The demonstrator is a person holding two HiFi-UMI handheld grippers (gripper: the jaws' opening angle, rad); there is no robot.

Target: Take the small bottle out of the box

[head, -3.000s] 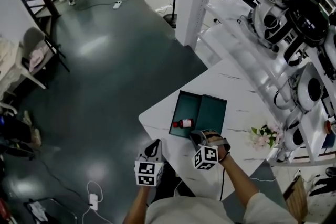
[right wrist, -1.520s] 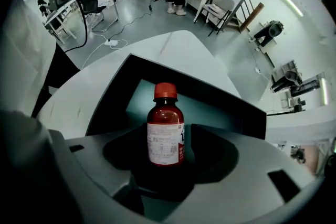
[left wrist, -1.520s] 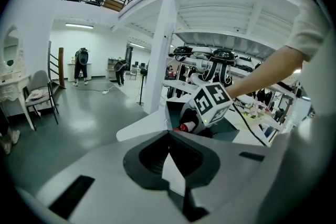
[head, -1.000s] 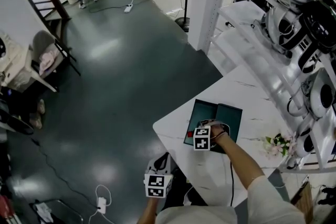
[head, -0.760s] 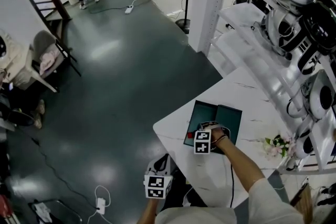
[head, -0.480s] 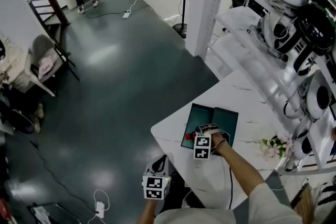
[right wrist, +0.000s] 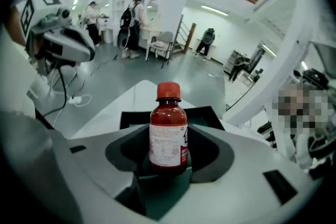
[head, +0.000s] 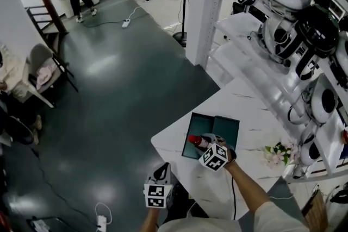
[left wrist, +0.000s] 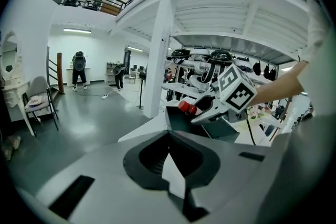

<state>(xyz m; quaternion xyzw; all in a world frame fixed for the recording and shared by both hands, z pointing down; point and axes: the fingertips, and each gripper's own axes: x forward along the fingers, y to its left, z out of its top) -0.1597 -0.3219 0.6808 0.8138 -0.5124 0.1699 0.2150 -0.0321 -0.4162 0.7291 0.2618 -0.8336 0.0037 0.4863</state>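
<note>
Small bottle [right wrist: 168,131] gripped in the right tongs [head: 205,144], just above the open box [head: 226,127].

In the lower centre of the head view, the right tongs clamp the red-capped bottle by its labelled body, with the cap pointing to the upper left over the dark green box's left half. The box lies open on the white worktop [head: 244,103]. The left tongs [left wrist: 168,134] are pressed together with nothing between them, low in the frame off the worktop's near edge.
</note>
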